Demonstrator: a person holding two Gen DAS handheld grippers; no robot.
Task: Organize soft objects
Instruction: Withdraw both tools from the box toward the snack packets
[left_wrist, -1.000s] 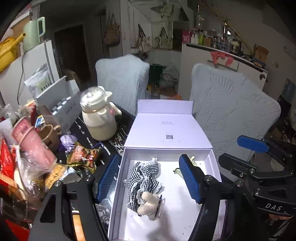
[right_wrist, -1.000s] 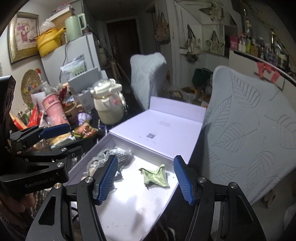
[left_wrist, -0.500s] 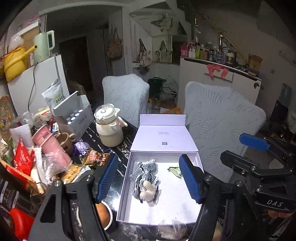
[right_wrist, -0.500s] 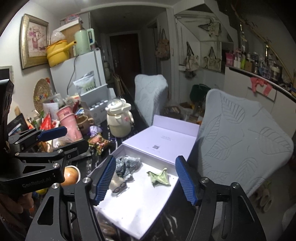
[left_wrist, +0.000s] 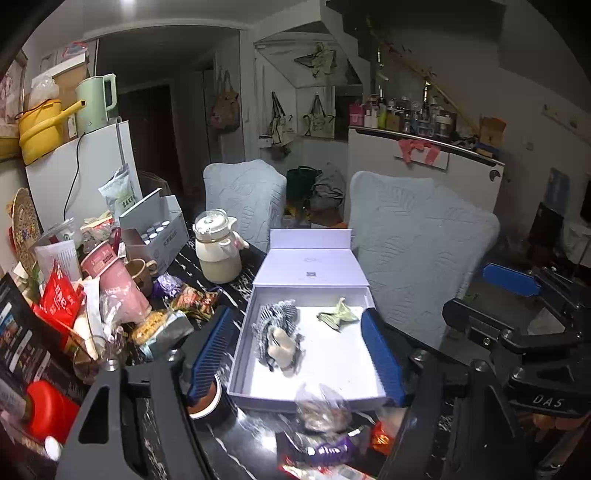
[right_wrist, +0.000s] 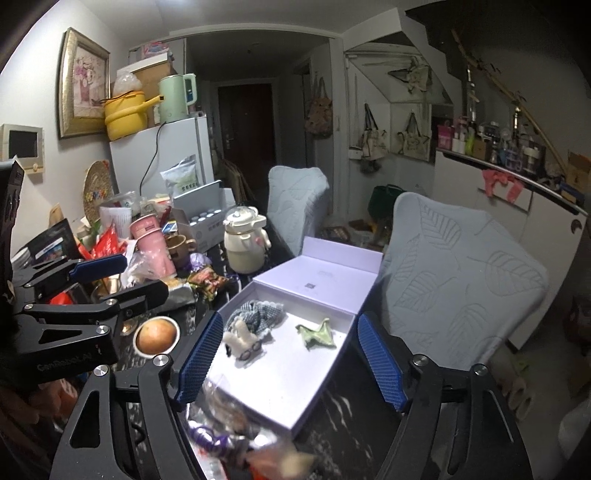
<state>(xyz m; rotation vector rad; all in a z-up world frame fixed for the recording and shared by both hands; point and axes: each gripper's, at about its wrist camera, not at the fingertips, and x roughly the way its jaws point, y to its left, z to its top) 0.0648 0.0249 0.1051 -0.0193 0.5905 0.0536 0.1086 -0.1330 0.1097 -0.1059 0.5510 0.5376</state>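
An open white box (left_wrist: 242, 343) (right_wrist: 314, 391) lies on the dark table, its lid folded back. Inside lie a checked black-and-white cloth with a cream plush toy (left_wrist: 279, 334) (right_wrist: 251, 325) and a small green cloth piece (left_wrist: 338, 315) (right_wrist: 316, 334). My left gripper (left_wrist: 295, 354) is open and empty, held above the box's near end. My right gripper (right_wrist: 288, 358) is open and empty, above the box's near right side. The left gripper also shows at the left of the right wrist view (right_wrist: 99, 280).
Clutter fills the table's left: a cream kettle (left_wrist: 218, 251), a pink cup (left_wrist: 110, 280), snack packets (left_wrist: 192, 299), a bowl (right_wrist: 157, 334). Wrapped snacks (left_wrist: 321, 424) lie at the box's near edge. Two covered chairs (left_wrist: 417, 254) stand behind.
Both grippers have pulled back and up from the box, so it looks smaller and farther. The cloths in the box have not moved. Both grippers stayed open.
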